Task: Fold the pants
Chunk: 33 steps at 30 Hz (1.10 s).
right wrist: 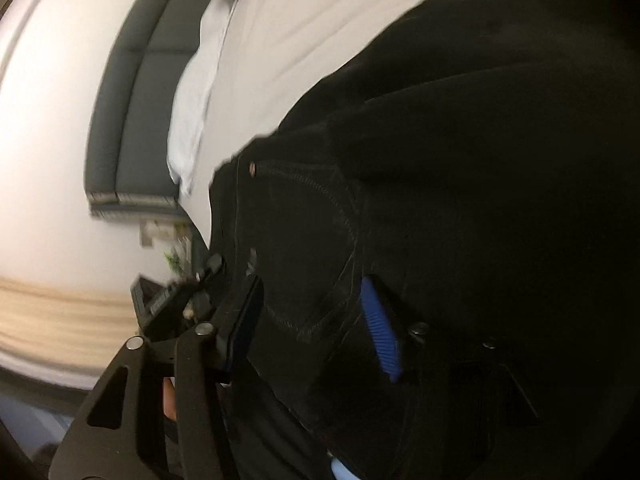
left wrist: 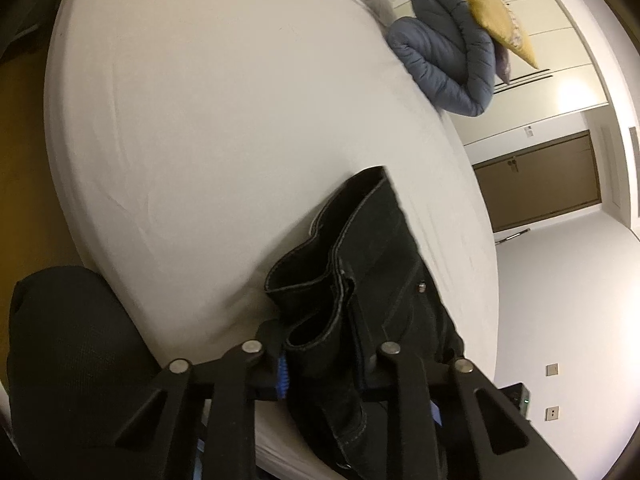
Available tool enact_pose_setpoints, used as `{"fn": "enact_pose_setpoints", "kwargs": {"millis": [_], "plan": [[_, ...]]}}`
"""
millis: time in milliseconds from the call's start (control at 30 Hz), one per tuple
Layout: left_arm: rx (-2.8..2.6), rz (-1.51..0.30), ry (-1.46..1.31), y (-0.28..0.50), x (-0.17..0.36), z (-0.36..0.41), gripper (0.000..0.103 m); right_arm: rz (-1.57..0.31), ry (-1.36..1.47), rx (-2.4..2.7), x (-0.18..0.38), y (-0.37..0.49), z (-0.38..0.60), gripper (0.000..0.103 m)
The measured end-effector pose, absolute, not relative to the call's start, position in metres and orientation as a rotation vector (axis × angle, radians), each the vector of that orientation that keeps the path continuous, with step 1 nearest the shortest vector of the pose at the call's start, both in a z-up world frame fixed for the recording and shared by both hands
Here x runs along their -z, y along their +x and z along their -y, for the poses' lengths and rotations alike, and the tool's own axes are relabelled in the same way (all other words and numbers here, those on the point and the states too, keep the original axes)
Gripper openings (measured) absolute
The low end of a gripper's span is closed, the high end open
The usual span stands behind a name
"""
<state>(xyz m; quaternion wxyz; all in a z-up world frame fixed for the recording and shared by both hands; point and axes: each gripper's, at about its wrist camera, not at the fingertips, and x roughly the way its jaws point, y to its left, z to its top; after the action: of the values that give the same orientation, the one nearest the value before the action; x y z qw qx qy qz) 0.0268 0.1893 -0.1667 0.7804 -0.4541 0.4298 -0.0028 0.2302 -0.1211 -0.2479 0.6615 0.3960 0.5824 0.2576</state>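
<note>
Black jeans (left wrist: 360,264) hang bunched from my left gripper (left wrist: 320,368), which is shut on the fabric near the waistband, above the white bed (left wrist: 220,120). In the right wrist view the same black jeans (right wrist: 440,200) fill most of the frame, with a pocket seam and a rivet showing. My right gripper (right wrist: 316,328) is shut on the jeans near the pocket; its blue pad (right wrist: 380,328) presses against the cloth. The rest of the pants is hidden below both views.
A rolled blue-grey duvet (left wrist: 444,60) and a yellow pillow (left wrist: 492,16) lie at the bed's far edge. A dark chair back (left wrist: 72,352) stands at the lower left. A grey headboard (right wrist: 136,100) and a white pillow (right wrist: 196,92) show at the bed's end.
</note>
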Motion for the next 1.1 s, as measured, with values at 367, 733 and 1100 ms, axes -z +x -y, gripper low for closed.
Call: {"fn": "enact_pose_setpoints", "kwargs": {"millis": [367,733,1100], "plan": [[0.149,-0.799,-0.703,0.041,0.071,-0.120,0.014,-1.221,0.862,-0.575,0.242,0.219,0.119,0.049],[0.447,-0.779,-0.226,0.015,0.031,0.056,0.014,-1.009,1.015,-0.709,0.154,0.208,0.206,0.085],[0.539,-0.823,0.061,-0.011,0.048,0.141,0.014,-1.068,0.956,-0.712,0.159,0.200,0.231,0.086]]}}
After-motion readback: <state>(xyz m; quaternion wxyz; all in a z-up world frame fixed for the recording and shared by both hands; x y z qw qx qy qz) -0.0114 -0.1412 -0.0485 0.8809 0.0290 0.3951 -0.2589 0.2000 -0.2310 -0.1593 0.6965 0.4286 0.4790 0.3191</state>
